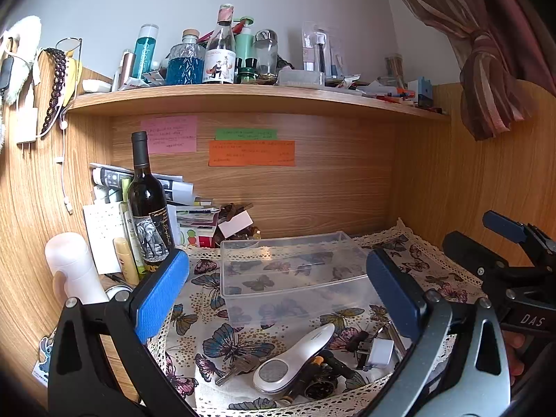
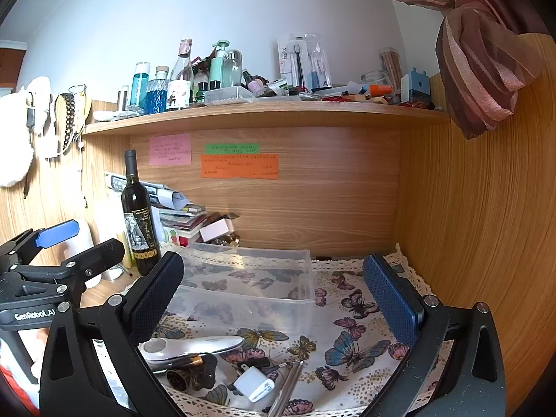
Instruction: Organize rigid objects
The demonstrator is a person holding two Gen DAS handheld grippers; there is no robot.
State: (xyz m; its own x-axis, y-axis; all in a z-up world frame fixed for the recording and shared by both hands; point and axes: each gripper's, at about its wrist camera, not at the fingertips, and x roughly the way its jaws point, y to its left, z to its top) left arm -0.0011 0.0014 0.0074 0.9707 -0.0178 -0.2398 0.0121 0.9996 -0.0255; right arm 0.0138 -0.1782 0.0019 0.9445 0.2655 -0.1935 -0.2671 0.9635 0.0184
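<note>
Currently both grippers, left gripper and right gripper, fingers wide apart, holding nothing. Clear plastic bin on butterfly cloth; white handheld device, charger plug, keys lying just before it.

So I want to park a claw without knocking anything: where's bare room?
Free: the butterfly cloth between the clear bin and the right wooden wall; the bin itself looks empty. Crowded: the near edge with the white handled device, charger plug and keys, and the wine bottle corner.
</note>
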